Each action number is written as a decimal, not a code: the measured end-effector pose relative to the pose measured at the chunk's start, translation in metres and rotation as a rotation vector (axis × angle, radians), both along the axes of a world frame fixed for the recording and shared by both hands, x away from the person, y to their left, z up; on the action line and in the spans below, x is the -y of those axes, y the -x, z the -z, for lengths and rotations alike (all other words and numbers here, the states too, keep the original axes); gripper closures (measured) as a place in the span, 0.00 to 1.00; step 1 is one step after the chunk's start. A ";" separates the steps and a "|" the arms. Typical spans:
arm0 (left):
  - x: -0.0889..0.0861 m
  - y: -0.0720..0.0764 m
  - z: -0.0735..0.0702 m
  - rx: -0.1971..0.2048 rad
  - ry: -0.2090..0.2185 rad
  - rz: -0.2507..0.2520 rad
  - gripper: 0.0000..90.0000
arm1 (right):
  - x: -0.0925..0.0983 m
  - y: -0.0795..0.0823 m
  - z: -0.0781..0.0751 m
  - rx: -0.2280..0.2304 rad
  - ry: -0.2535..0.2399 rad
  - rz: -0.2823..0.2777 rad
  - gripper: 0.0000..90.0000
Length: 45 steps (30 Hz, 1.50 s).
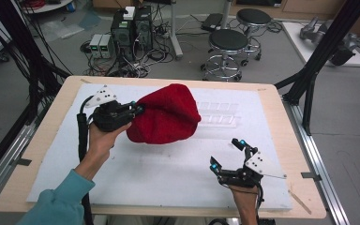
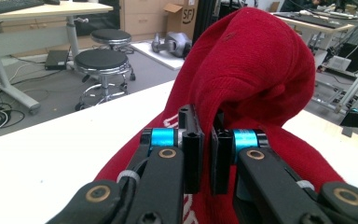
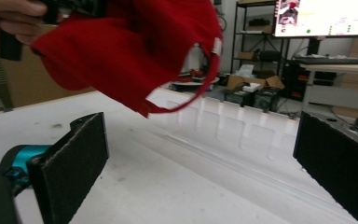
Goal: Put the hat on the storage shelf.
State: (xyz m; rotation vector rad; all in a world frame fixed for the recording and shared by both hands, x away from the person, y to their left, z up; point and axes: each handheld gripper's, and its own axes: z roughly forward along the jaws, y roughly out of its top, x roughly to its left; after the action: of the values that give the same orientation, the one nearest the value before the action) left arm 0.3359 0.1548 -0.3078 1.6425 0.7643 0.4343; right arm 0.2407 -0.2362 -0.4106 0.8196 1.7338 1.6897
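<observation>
High view: left tongs (image 1: 138, 110) clamp cap (image 1: 166, 115) aloft.

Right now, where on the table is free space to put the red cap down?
The white mat is bare in front, between the left gripper and the right gripper, and along its left edge. It is crowded at the back right, where the clear plastic tray lies beside the red cap.

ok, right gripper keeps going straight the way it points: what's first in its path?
Probably the clear ridged tray on the white mat; the right gripper is open, and the red hat hangs above its line. Depth is uncertain.
</observation>
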 end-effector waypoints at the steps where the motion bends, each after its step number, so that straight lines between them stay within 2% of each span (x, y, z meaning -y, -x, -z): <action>1: 0.002 0.000 0.000 -0.004 0.006 -0.002 0.96 | -0.003 0.001 -0.001 0.006 -0.008 -0.013 0.02; 7: 0.014 0.005 -0.001 -0.009 0.034 -0.004 0.96 | -0.030 0.007 -0.008 0.018 -0.002 -0.087 0.02; 14: 0.024 0.008 -0.005 -0.009 0.062 -0.021 0.96 | -0.046 0.016 -0.016 0.036 0.013 -0.156 0.05; 17: 0.030 0.009 -0.006 -0.010 0.063 -0.028 0.96 | -0.050 0.019 -0.018 0.045 0.028 -0.164 0.07; 19: 0.034 0.009 -0.006 -0.011 0.056 -0.024 0.96 | -0.055 0.019 -0.018 0.041 0.028 -0.188 0.07; 22: 0.041 0.009 -0.006 -0.014 0.055 -0.020 0.96 | -0.060 0.022 -0.016 0.043 0.040 -0.219 0.18; 24: 0.045 0.008 -0.006 -0.015 0.049 -0.021 0.96 | -0.064 0.025 -0.015 0.065 0.060 -0.236 0.19; 28: 0.051 0.008 -0.007 -0.022 0.051 -0.013 0.96 | -0.072 0.024 -0.014 0.040 0.066 -0.263 0.19; 32: 0.059 0.009 -0.009 -0.021 0.060 -0.001 0.96 | -0.079 0.021 -0.012 0.029 0.056 -0.265 0.22; 36: 0.067 0.011 -0.011 -0.027 0.063 0.026 0.96 | -0.090 0.015 -0.012 0.000 0.044 -0.238 0.32; 41: 0.073 0.013 -0.014 -0.020 0.073 0.030 0.96 | -0.095 0.011 -0.011 -0.022 0.021 -0.222 0.37; 45: 0.079 0.014 -0.014 -0.019 0.084 0.040 0.96 | -0.101 0.006 -0.012 -0.041 0.006 -0.171 0.44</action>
State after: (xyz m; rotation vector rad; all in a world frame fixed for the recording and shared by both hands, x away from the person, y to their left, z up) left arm 0.3215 0.0758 -0.2942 1.5823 0.7529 0.3541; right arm 0.2345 -0.1354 -0.3991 0.7250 1.8825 1.7885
